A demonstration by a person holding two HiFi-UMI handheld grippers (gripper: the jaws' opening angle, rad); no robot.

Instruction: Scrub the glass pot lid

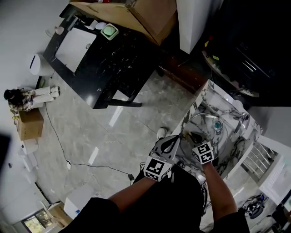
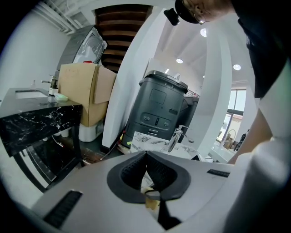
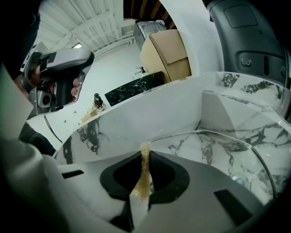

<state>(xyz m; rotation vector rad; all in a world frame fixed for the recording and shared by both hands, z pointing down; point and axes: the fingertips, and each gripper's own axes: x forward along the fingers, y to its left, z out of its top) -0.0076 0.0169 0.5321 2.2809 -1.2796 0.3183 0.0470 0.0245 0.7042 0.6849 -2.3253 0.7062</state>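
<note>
Grey marble-look floor [image 1: 91, 132] fills most of the head view. A black marble-topped table [image 1: 113, 63] stands at the far side, with a cardboard box [image 1: 136, 13] at its end. At lower right, just ahead of me, is a white veined sink [image 1: 227, 139] with a chrome faucet [image 1: 241, 122]. The glass pot lid [image 1: 203, 117] sits in the basin; its clear rim arcs across the right gripper view [image 3: 213, 148]. The right gripper [image 1: 196, 136] is over the sink's near edge, its jaws clamped on a thin tan scrub pad [image 3: 143, 177] seen edge-on. The pad's tip is right at the lid's near rim, but I cannot confirm contact. The left gripper [image 1: 169, 144] is just beside it at the counter's edge. Its jaw tips are pressed together [image 2: 145, 154], gripping nothing I can identify; a small yellowish scrap shows low in the gap.
</note>
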